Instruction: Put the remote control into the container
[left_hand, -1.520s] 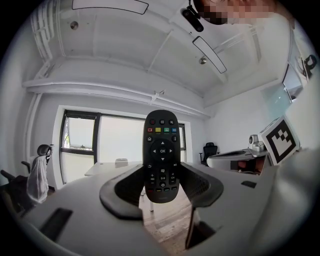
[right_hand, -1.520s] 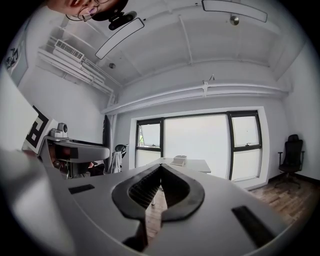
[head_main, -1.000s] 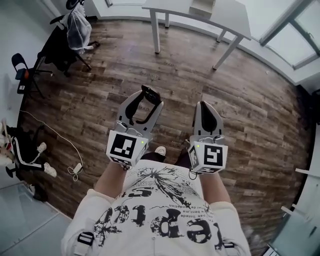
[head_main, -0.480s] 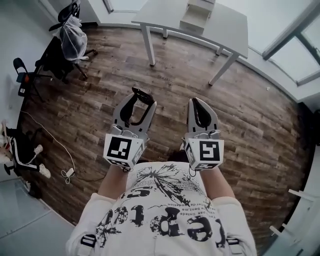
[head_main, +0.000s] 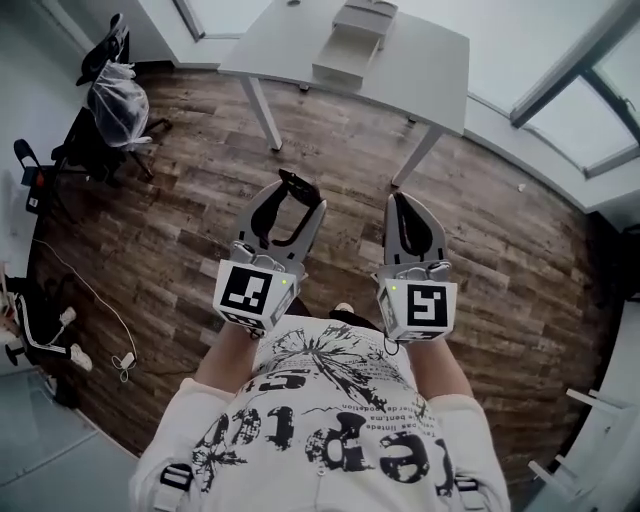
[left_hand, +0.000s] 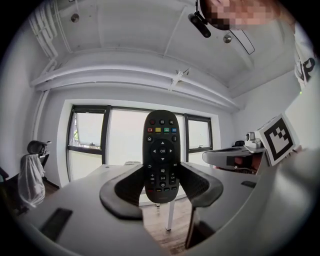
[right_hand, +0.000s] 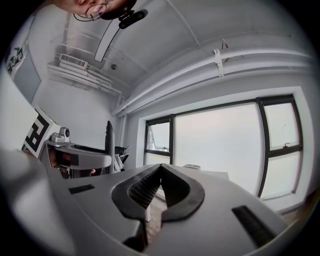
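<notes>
A black remote control with coloured buttons stands upright between the jaws of my left gripper, which is shut on its lower end. In the head view the left gripper is held above the wooden floor with the remote at its tips. My right gripper is beside it, jaws closed on nothing, as the right gripper view also shows. A pale open container rests on the grey table ahead.
The table stands on white legs by the windows. An office chair draped with clothes is at the far left. A cable and shoes lie on the floor at left. White furniture edges show at right.
The table and container have come nearer and lower in the head view as the person walks toward them. Both grippers keep their hold and pose.
</notes>
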